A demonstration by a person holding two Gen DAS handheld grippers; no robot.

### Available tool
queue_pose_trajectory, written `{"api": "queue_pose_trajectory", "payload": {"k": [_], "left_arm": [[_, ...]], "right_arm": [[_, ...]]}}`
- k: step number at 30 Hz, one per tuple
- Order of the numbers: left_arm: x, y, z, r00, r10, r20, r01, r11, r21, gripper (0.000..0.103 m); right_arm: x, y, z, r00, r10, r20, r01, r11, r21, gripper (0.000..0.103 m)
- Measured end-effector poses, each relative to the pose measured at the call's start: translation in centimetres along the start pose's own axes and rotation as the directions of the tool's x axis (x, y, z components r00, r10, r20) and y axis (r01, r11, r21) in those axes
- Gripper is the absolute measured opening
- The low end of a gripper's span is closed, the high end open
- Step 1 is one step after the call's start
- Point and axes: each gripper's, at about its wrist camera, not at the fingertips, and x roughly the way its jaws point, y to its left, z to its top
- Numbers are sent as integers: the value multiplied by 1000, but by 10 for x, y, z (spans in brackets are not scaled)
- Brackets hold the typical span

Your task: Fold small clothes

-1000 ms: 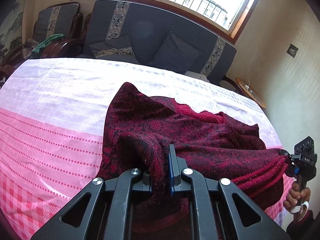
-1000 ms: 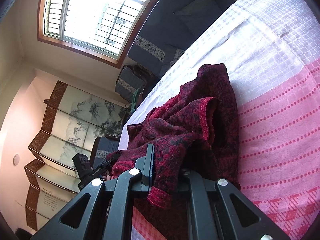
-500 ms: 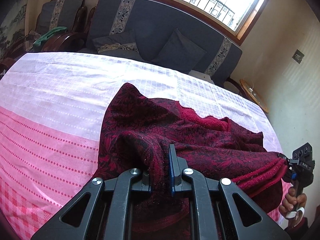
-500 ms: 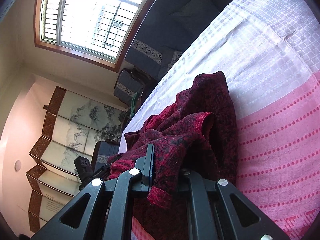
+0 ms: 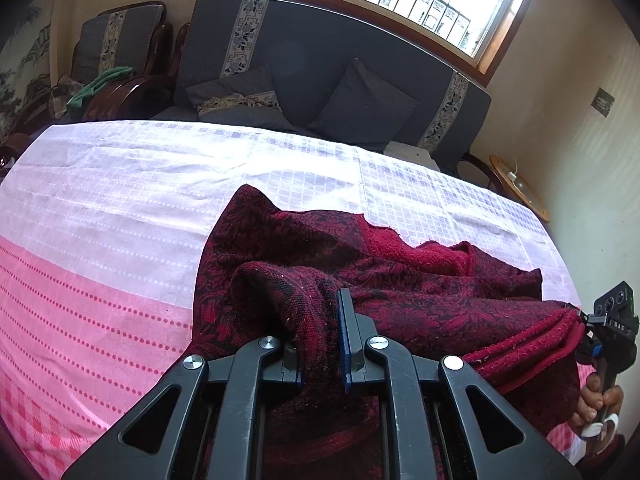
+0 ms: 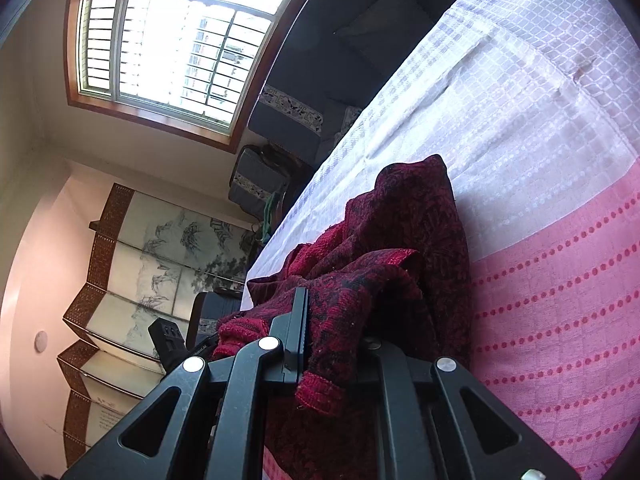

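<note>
Both grippers are clamped on the same garment. The left gripper [image 5: 320,344] has a bunched ridge of the dark red patterned knit garment [image 5: 400,292] pinched between its fingers, which sit narrow with cloth filling the gap. The right gripper [image 6: 320,340] also bites a hem fold: one finger shows, the other is buried under draped cloth, and a cuff-like end hangs out over its near side.

Progress, my read: early. The near edge is lifted off the bed by the two grips and strung between them, while the rest lies rumpled on the bed cover [image 5: 120,200], roughly mid-width and toward its near edge. No clean fold line or squared stack is visible. Left to do: carry the held edge over toward the far edge, lay it flat, then likely another fold. The garment type I can't tell; fleecy red lining shows where it flips open.

View differences:
- Left wrist view shows the right gripper [image 5: 612,320] from outside at the right edge, the person's hand [image 5: 600,396] on its handle, and the taut hem running to it. Beyond the bed: the dark sofa [image 5: 320,60] with cushions, and the window.
- Right wrist view shows the left gripper's body [image 6: 172,340] past the cloth and a painted folding screen [image 6: 160,252] that the other view barely catches. It also shows the garment's far corner peaked up.
</note>
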Motion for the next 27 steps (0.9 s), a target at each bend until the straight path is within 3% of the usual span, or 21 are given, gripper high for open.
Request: {"api": "queue_pose_trajectory", "payload": {"k": [8, 27], "left_arm": [[8, -7, 6, 999, 35, 4, -36, 999, 39, 17], [21, -8, 12, 999, 46, -22, -45, 998, 33, 19]], "right_arm": [[3, -7, -1, 1000, 0, 10, 0, 999, 33, 10], [8, -10, -4, 1000, -6, 15, 5, 998, 59, 10]]}}
